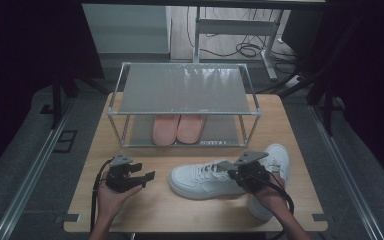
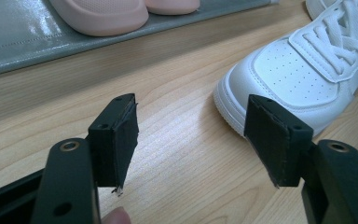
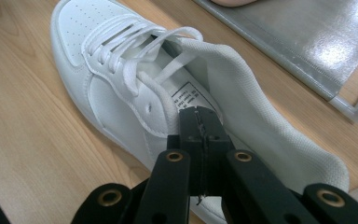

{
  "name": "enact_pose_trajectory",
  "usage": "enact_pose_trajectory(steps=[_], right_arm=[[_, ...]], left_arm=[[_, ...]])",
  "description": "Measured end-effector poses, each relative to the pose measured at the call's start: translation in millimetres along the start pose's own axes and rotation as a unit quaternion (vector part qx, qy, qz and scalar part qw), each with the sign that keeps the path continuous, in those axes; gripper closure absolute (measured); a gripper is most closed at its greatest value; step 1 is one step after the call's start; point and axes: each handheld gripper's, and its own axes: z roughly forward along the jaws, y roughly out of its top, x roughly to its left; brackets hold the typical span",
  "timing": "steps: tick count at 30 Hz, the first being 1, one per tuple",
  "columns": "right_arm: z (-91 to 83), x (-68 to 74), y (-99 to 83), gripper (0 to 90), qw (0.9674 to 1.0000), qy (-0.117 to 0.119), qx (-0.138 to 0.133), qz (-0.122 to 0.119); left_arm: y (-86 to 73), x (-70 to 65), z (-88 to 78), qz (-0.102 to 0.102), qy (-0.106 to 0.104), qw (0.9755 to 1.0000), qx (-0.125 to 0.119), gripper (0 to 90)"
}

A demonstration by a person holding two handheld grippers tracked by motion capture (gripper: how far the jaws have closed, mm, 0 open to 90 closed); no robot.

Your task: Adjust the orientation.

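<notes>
Right gripper view: right gripper point(image 3: 200, 135) jaws pinch perforated white leather sneaker's point(image 3: 121, 88) padded collar; left gripper point(image 2: 193, 140) jaws spread.

Lab-like recording space: dark curtains point(image 1: 25, 55), floor cables point(image 1: 245, 49), bare wooden table point(image 1: 180, 210).

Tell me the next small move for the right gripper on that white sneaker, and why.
Probably lift the white sneaker slightly and carry it toward the shoe rack. The right gripper has its jaws shut on the shoe's collar, the pink slippers already sit on the lower shelf, and the left gripper waits open nearby.
</notes>
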Motion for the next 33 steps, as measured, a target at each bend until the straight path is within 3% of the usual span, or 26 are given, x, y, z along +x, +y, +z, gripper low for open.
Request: enact_pose_trajectory(steps=[3, 10, 23, 33], right_arm=[[0.2, 2.1, 0.1, 90.0, 1.0000, -0.007, 0.000, -0.001], [0.6, 14.3, -0.5, 90.0, 1.0000, 0.004, -0.005, -0.008], [3.8, 47.6, 3.8, 90.0, 0.9982, 0.047, -0.026, -0.028], [3.2, 55.2, 2.9, 90.0, 0.9971, 0.056, -0.041, -0.030]], left_arm=[[-0.2, 0.2, 0.2, 0.000, 0.001, 1.0000, 0.001, 35.5], [-0.2, 0.3, -0.3, 0.000, 0.002, 1.0000, 0.000, 35.5], [-0.6, 0.8, -1.2, 0.000, 0.004, 1.0000, 0.001, 35.5], [-0.8, -0.2, 0.0, 0.001, 0.003, 1.0000, 0.004, 35.5]])
